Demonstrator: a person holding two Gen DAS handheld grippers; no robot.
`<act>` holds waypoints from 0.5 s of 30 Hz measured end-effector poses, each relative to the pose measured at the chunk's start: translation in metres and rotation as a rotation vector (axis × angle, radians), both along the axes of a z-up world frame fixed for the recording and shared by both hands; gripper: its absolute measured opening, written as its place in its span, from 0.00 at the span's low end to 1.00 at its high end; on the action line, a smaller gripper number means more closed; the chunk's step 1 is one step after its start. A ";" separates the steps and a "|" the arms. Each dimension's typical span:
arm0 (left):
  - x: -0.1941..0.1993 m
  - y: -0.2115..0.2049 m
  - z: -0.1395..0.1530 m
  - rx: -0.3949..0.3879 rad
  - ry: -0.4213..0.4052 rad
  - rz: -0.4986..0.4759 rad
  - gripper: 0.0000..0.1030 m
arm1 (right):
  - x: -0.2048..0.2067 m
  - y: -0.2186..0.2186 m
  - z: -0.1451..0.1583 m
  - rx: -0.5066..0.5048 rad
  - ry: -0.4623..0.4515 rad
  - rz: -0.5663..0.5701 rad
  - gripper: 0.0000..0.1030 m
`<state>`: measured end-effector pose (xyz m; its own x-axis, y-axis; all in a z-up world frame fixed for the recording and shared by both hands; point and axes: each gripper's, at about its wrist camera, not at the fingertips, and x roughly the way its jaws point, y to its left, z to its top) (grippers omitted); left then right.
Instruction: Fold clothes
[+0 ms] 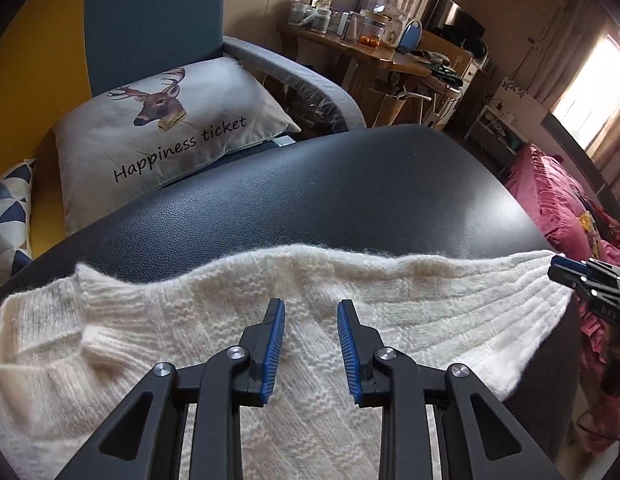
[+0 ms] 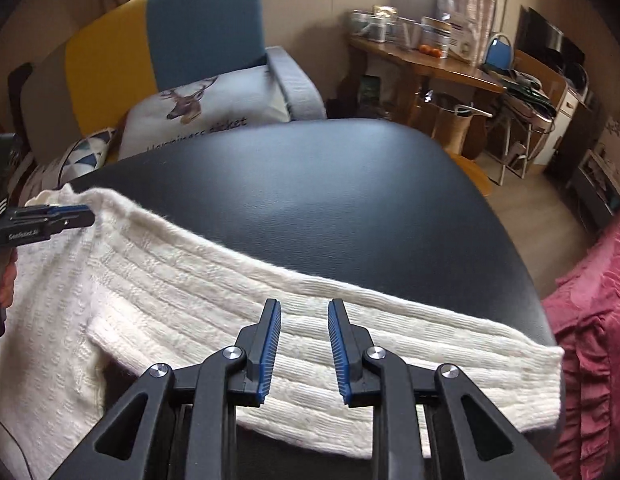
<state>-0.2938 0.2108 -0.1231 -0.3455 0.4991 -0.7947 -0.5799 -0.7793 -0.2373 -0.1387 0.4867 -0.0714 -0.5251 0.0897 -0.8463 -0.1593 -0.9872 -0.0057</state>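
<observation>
Sofa pillow (image 1: pixel 165 128) reads "Happiness ticket"; both claws, left (image 1: pixel 311 312) & right (image 2: pixel 303 312), apart over white sweater (image 1: pixel 237 320).

Window (image 1: pixel 594 92) glare at right; dim room; fisheye-curved edges.

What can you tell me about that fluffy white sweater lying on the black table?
The sweater is cream-white, fuzzy, chunky knit with ribbed and textured panels. It lies flat on the near part of the black leather-look table. A ribbed sleeve stretches toward the table's right edge, its cuff reaching that edge. Both grippers, left and right, hover over it with jaws open, gripping nothing.
</observation>
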 end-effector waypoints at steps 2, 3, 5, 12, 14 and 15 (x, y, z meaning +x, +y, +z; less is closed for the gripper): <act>-0.004 0.003 -0.005 -0.012 -0.002 0.017 0.25 | -0.010 -0.008 -0.014 0.001 -0.036 0.005 0.23; -0.006 0.004 -0.007 -0.018 -0.003 0.026 0.25 | -0.014 -0.009 -0.021 0.004 -0.061 -0.003 0.23; -0.010 0.007 -0.012 -0.030 -0.004 0.043 0.25 | -0.016 -0.004 -0.034 -0.009 -0.080 -0.024 0.23; 0.000 -0.026 0.001 0.064 -0.025 0.131 0.25 | 0.031 0.042 -0.017 -0.321 0.059 -0.168 0.23; 0.016 -0.049 0.011 0.081 -0.012 0.152 0.26 | 0.073 0.076 -0.011 -0.468 0.147 -0.302 0.25; 0.026 -0.062 0.015 0.071 0.008 0.164 0.26 | 0.096 0.093 -0.010 -0.533 0.190 -0.375 0.25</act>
